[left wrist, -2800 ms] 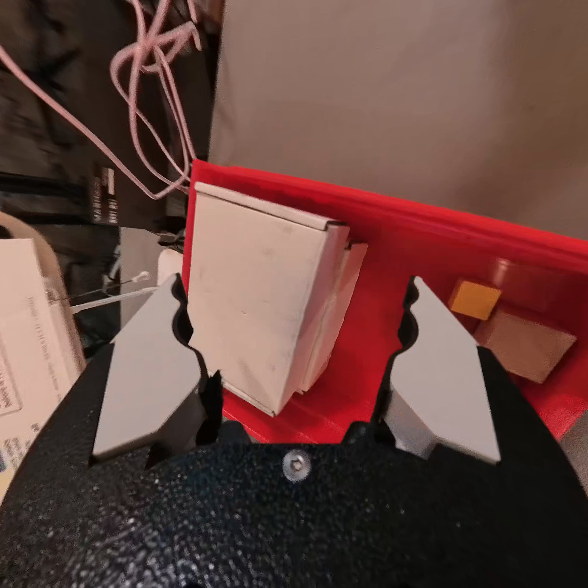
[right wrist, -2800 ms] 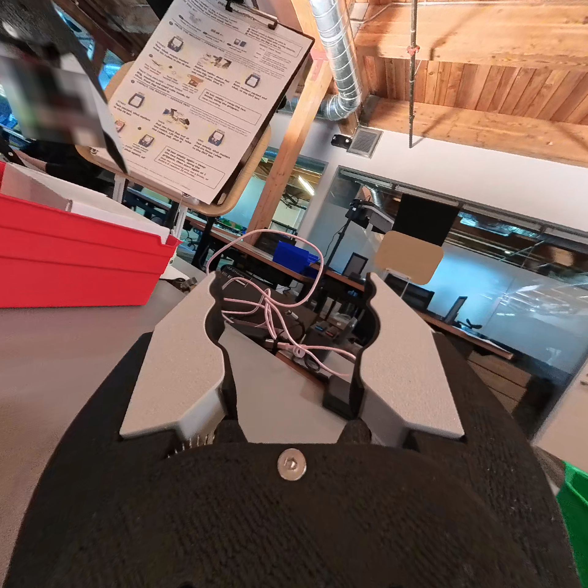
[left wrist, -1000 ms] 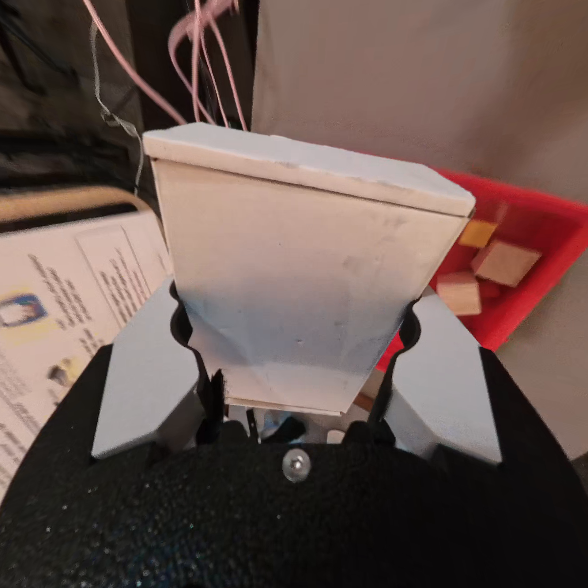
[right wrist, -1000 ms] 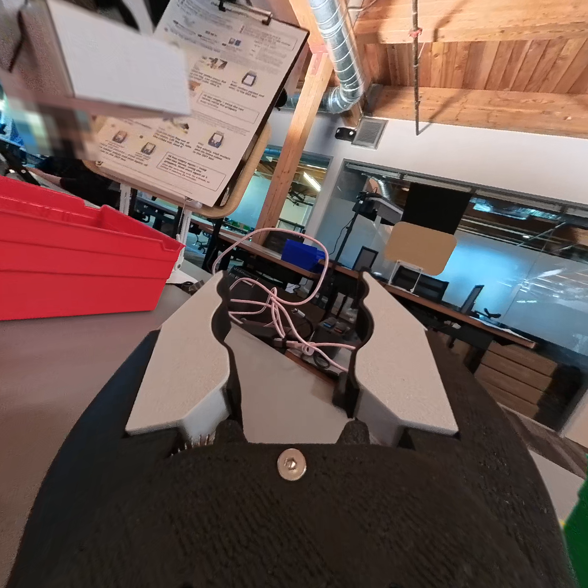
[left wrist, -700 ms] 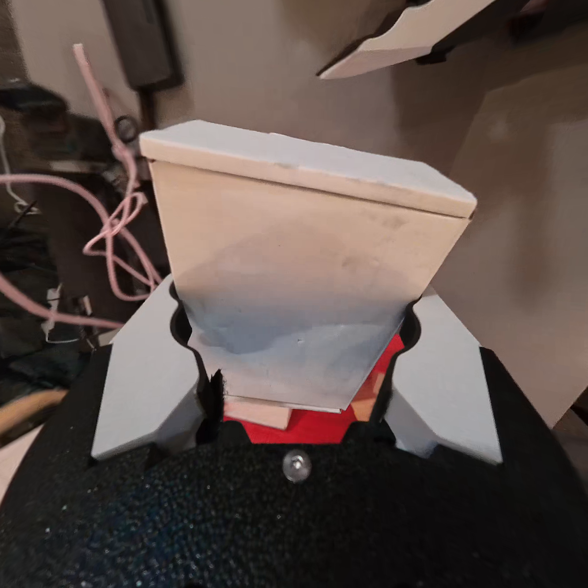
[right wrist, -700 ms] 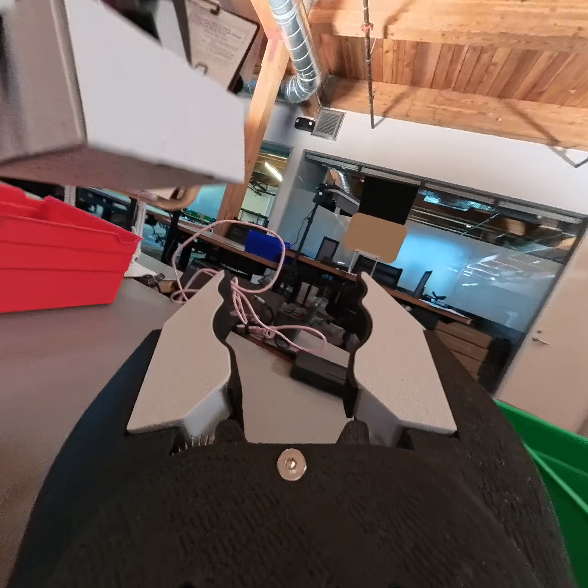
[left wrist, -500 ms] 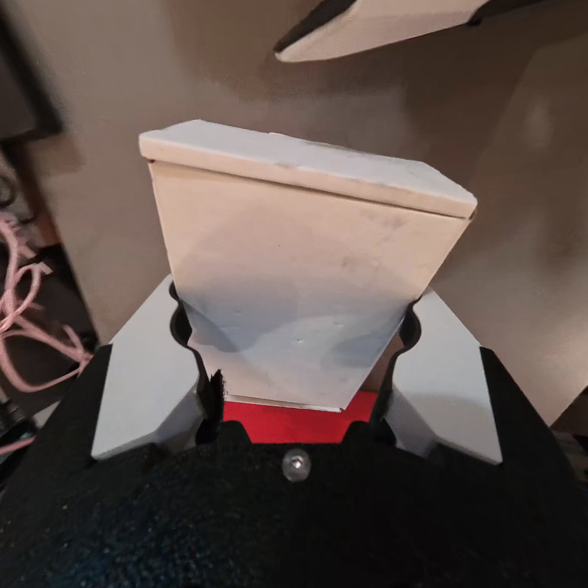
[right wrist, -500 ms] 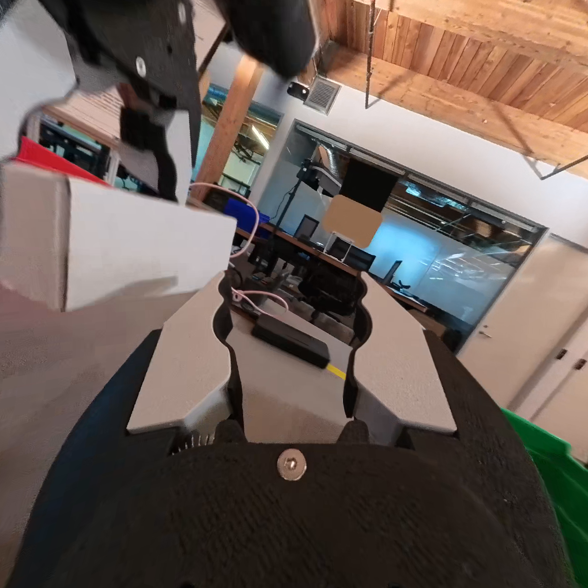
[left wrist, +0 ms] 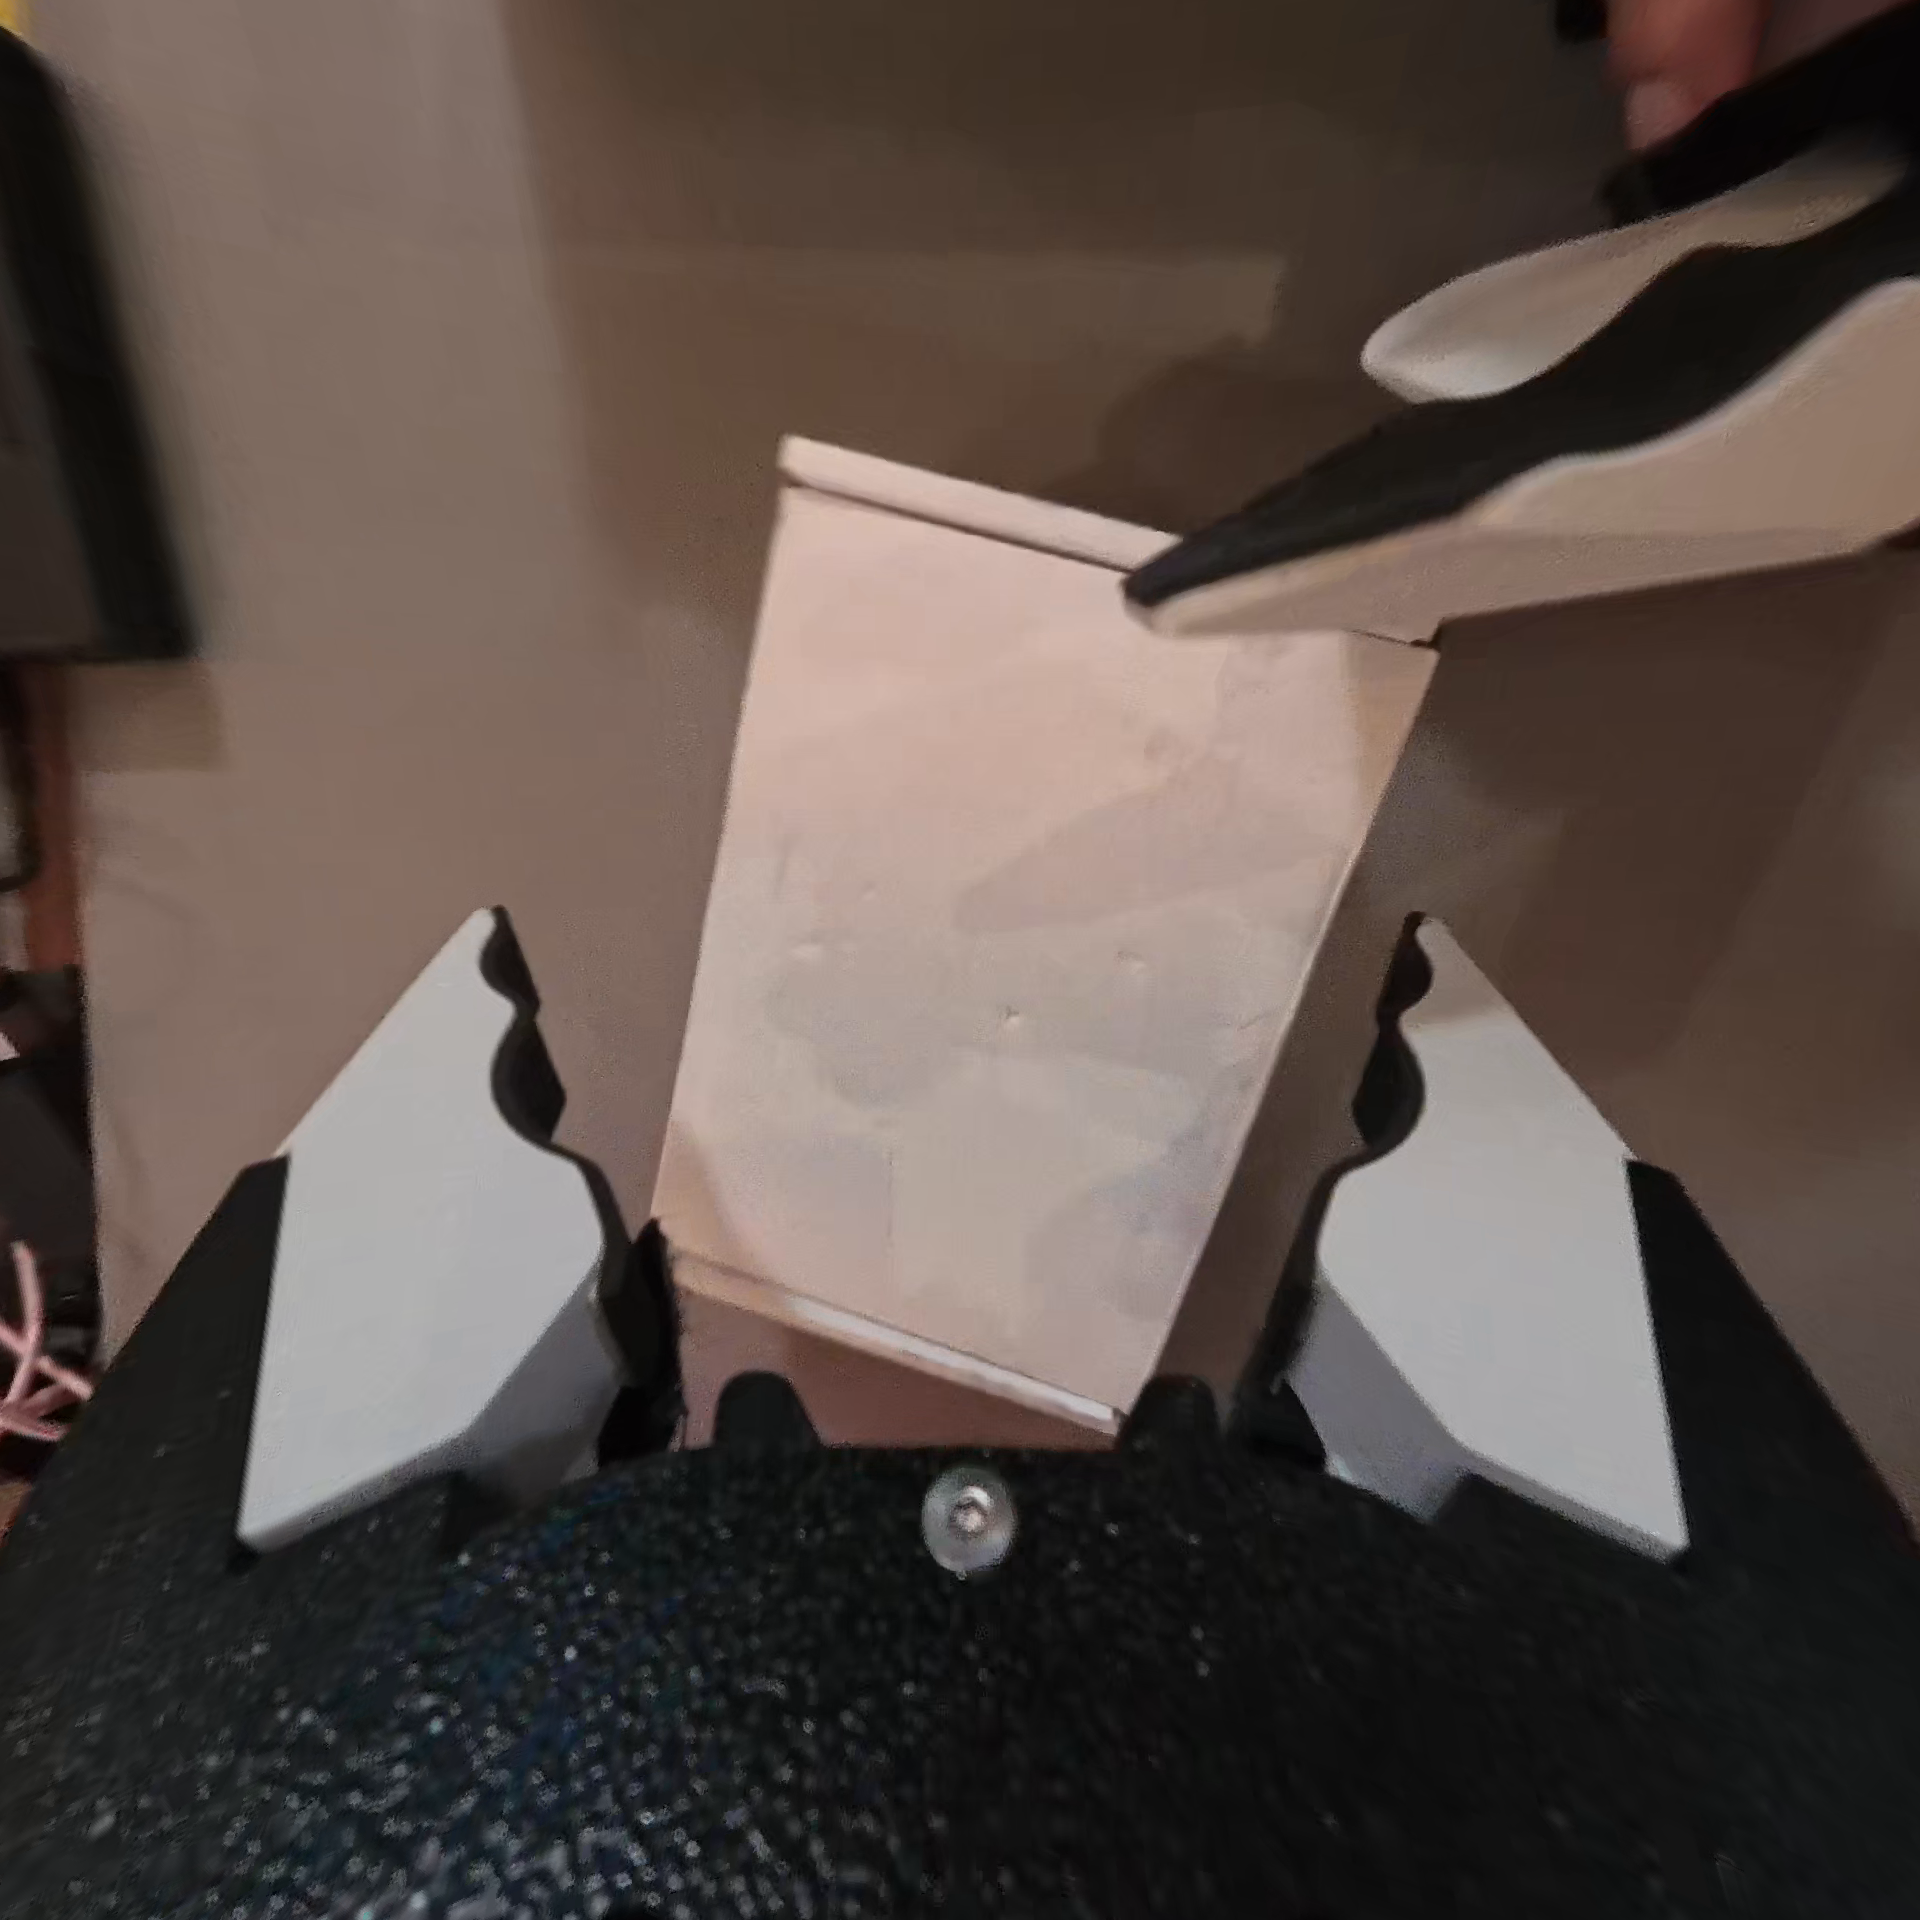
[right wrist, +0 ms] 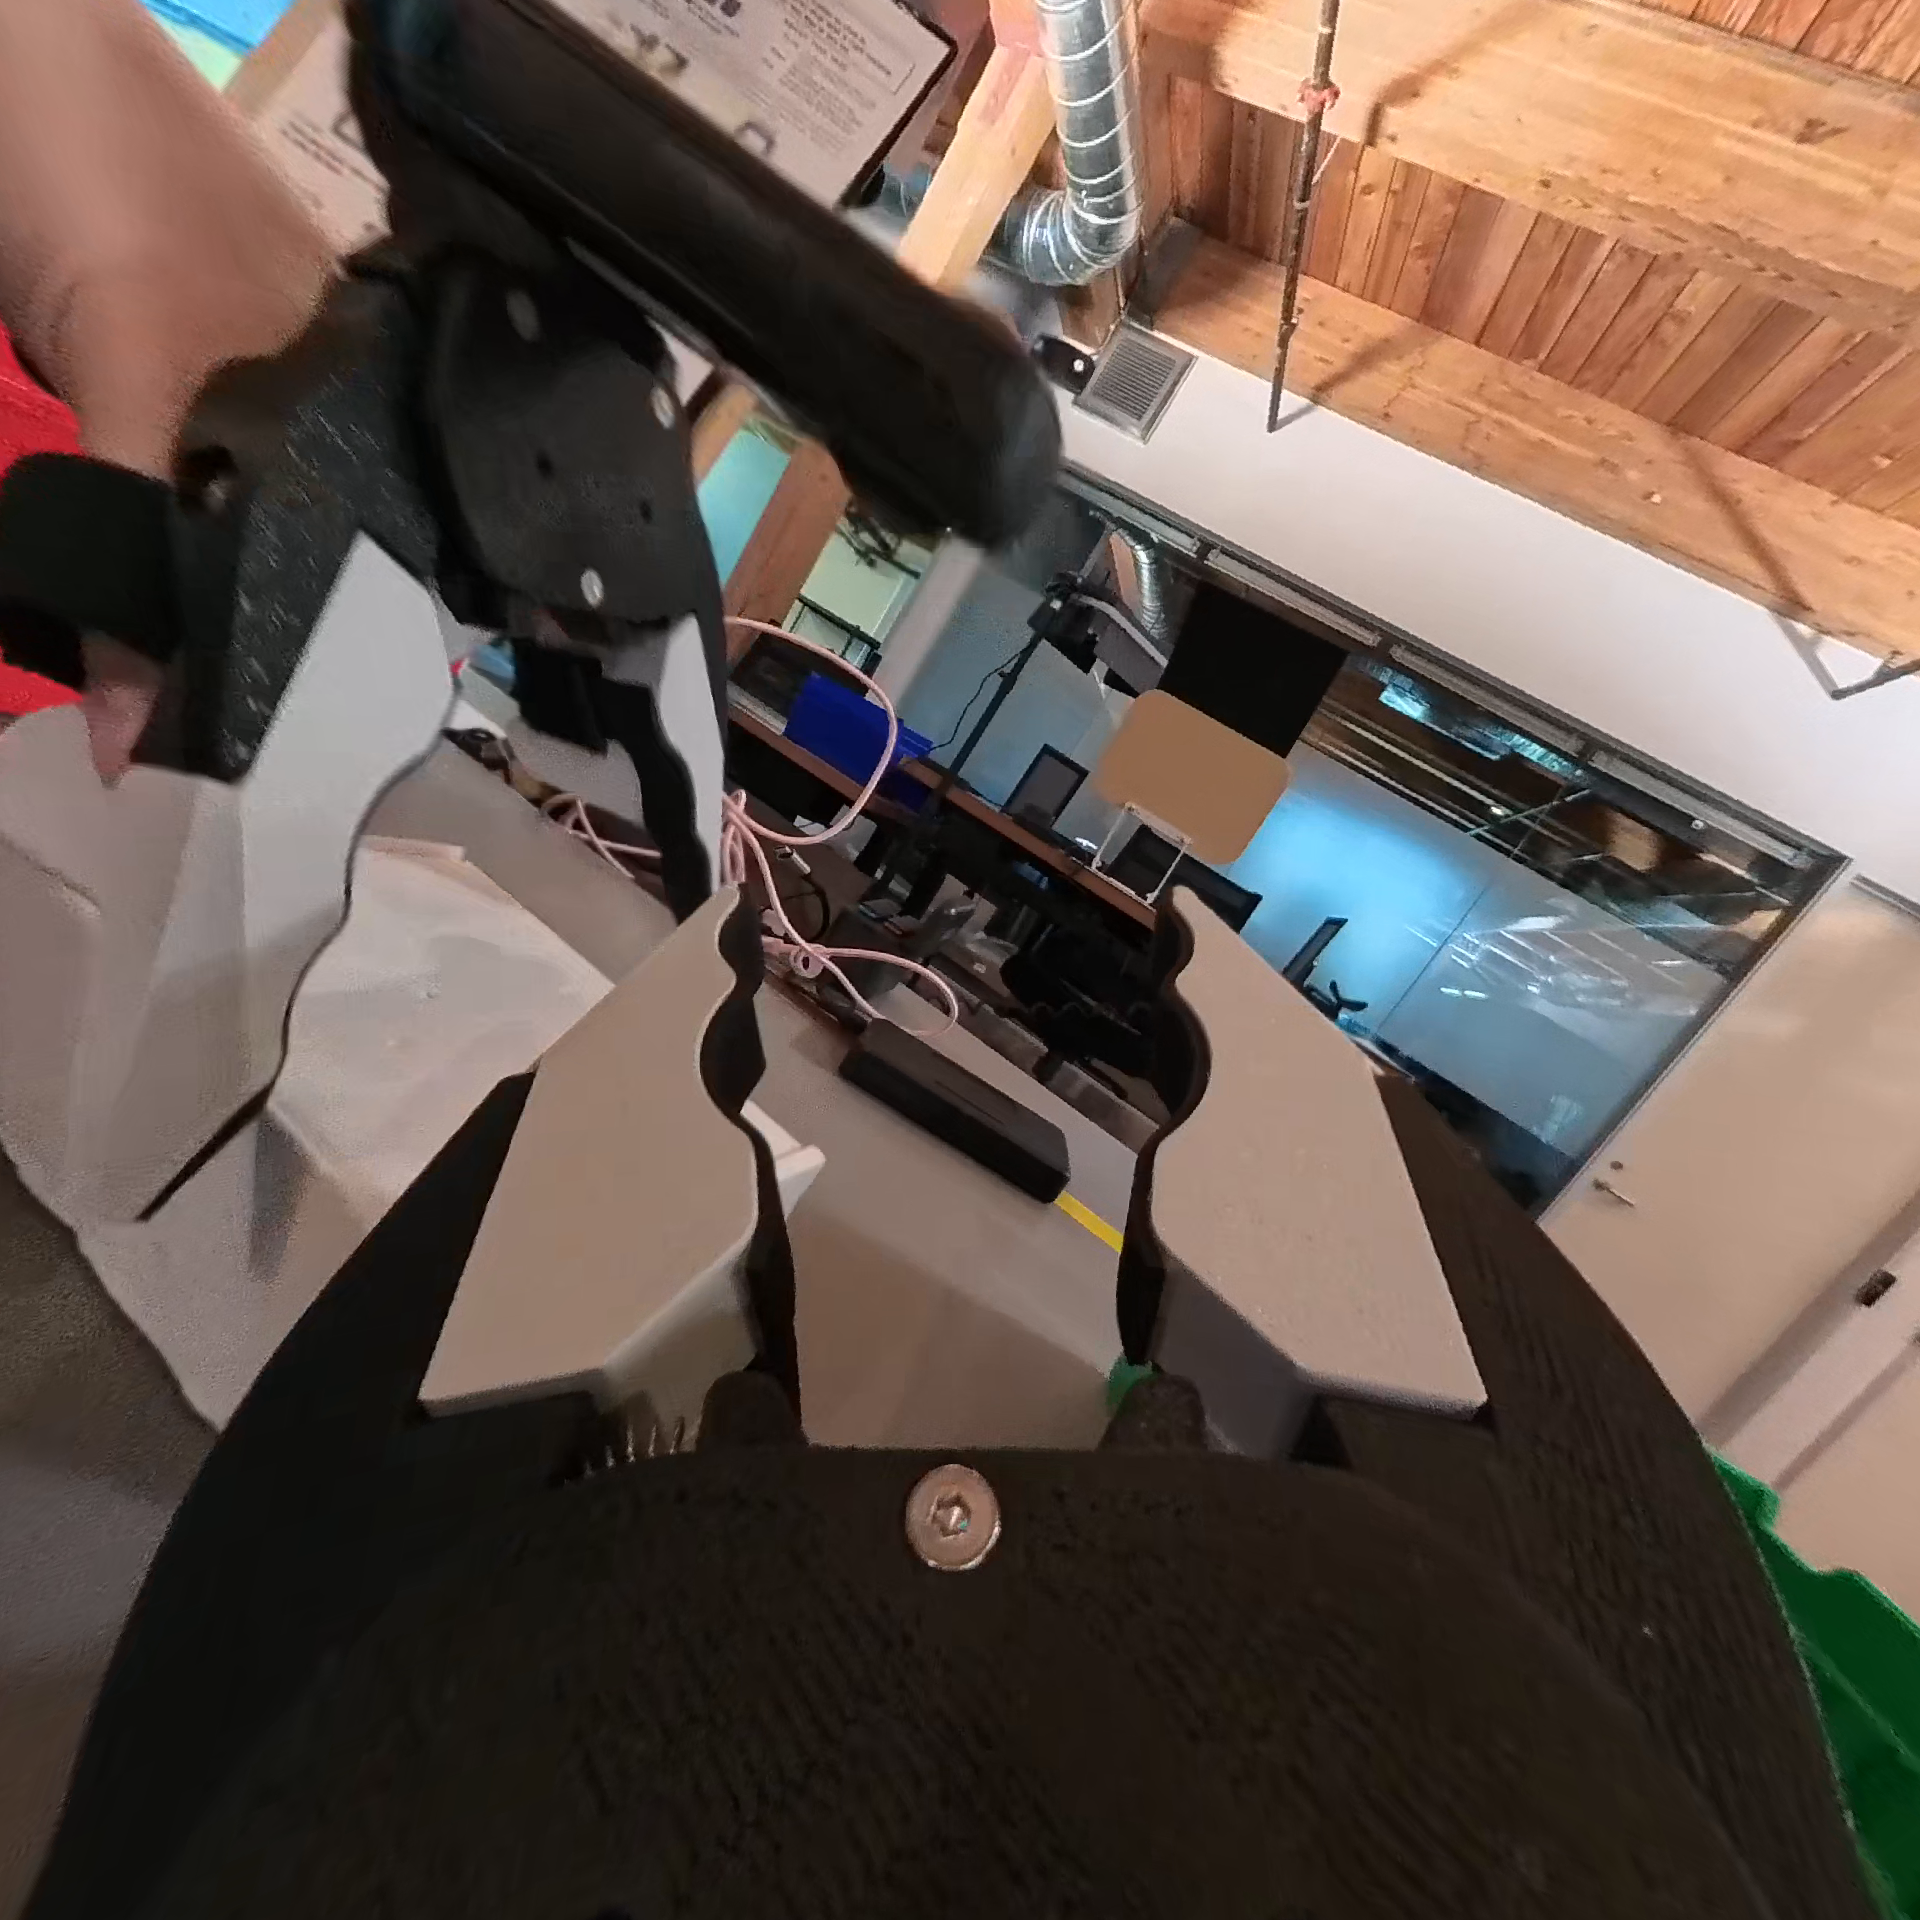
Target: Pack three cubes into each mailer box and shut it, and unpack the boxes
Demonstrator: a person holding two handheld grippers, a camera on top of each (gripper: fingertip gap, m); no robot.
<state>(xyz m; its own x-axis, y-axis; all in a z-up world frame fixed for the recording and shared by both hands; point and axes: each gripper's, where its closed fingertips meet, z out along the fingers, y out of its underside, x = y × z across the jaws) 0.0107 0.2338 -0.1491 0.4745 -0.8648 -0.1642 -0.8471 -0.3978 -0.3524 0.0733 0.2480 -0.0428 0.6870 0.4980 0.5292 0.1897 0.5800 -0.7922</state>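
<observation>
our left tongs [left wrist: 956, 997] stand wide open over the grey counter [left wrist: 364, 520]. the white mailer box [left wrist: 997, 935] lies flat on that counter between the two grey fingers [left wrist: 416, 1195], lid shut and turned slightly askew. there is a clear strip of counter between the left finger and the box's near side. on the right side the box edge runs close to the other finger, and we cannot tell whether they touch. nothing is gripped here.

our right tongs [right wrist: 956, 1039] are open too, with only air and the far room between the fingers. in the left wrist view one right finger [left wrist: 1558, 540] reaches in from the upper right and lies across the far right corner of the box; we cannot say whether it presses on the cardboard. in the right wrist view the box [right wrist: 395, 1039] shows low at the left, with the left tongs [right wrist: 468, 883] hanging above it, held by a hand [right wrist: 114, 270].

a flat black device [right wrist: 956, 1122] sits farther along the counter, and a pink cable [right wrist: 831, 831] loops behind it. a green bin [right wrist: 1849, 1683] edges in at the lower right, and a clipboard with a printed sheet [right wrist: 810, 62] stands behind the hand.
</observation>
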